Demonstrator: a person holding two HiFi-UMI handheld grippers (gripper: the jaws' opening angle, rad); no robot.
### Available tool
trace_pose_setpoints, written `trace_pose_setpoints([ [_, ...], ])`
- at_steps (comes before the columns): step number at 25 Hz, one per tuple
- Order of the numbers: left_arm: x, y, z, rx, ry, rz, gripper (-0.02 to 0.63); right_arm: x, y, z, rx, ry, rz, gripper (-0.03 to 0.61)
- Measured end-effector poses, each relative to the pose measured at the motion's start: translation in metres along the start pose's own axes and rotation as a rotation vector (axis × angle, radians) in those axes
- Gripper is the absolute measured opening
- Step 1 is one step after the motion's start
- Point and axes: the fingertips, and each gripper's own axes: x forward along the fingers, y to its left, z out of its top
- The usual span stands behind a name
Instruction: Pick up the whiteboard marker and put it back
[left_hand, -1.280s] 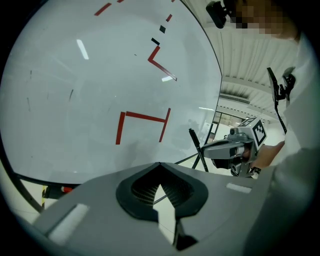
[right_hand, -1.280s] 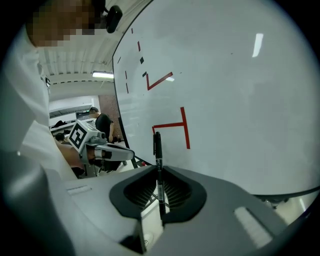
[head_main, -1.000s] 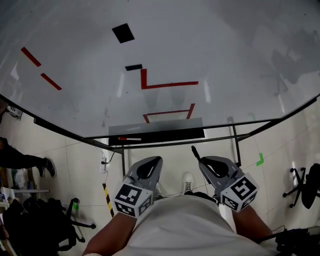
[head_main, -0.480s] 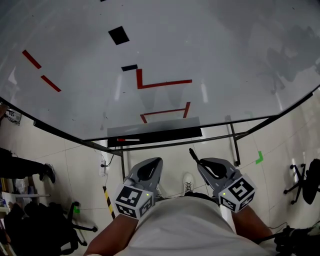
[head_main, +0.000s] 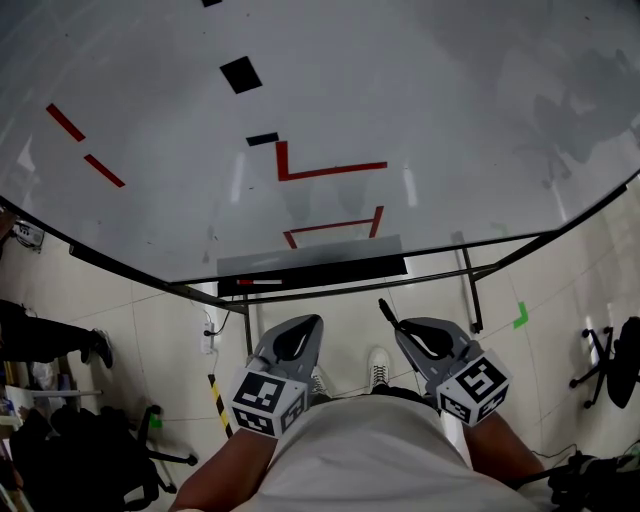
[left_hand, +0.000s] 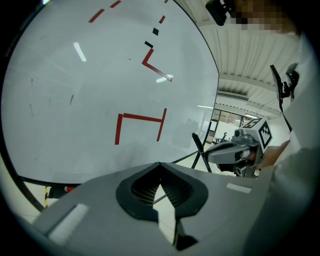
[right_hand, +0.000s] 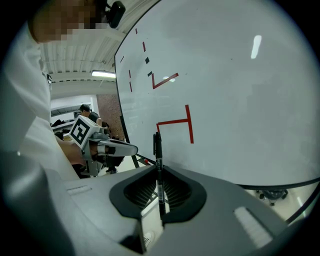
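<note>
Holding the black whiteboard marker (right_hand: 157, 150), your right hand-held gripper (right_hand: 159, 172) has its jaws closed on the marker's lower part. The marker stands up straight and its top pokes out past the jaws. In the head view this gripper sits low at 5 o'clock, off the whiteboard (head_main: 450, 90). Your left hand-held gripper (left_hand: 160, 170) is at 7 o'clock, jaws closed with nothing between them. Up at 12 o'clock from both is the dark tray (head_main: 340, 271) along the bottom edge of the whiteboard. A red marker (head_main: 258, 283) lies at the tray's left end. Red lines (head_main: 330, 170) are drawn on the whiteboard.
</note>
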Motion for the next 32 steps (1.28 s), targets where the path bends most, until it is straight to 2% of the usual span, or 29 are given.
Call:
trace_pose_setpoints([
  [11, -0.001, 0.009, -0.002, -0.003, 0.007, 0.011, 0.015, 0.013, 0.002, -0.001, -0.008, 0.015, 0.022, 0.039],
  [16, -0.002, 0.014, -0.006, -0.014, 0.013, 0.019, 0.015, 0.021, -0.001, -0.003, -0.046, 0.037, 0.025, 0.038],
  [20, -0.002, 0.017, -0.011, -0.025, 0.024, 0.023, 0.015, 0.031, -0.005, -0.007, -0.112, 0.078, 0.024, 0.040],
  [27, 0.002, 0.022, -0.023, -0.039, 0.059, 0.019, 0.017, 0.060, -0.006, -0.018, -0.297, 0.170, 0.050, 0.040],
  [32, 0.005, 0.024, -0.028, -0.010, 0.067, 0.015, 0.015, 0.084, -0.007, -0.022, -0.356, 0.212, 0.079, 0.040],
])
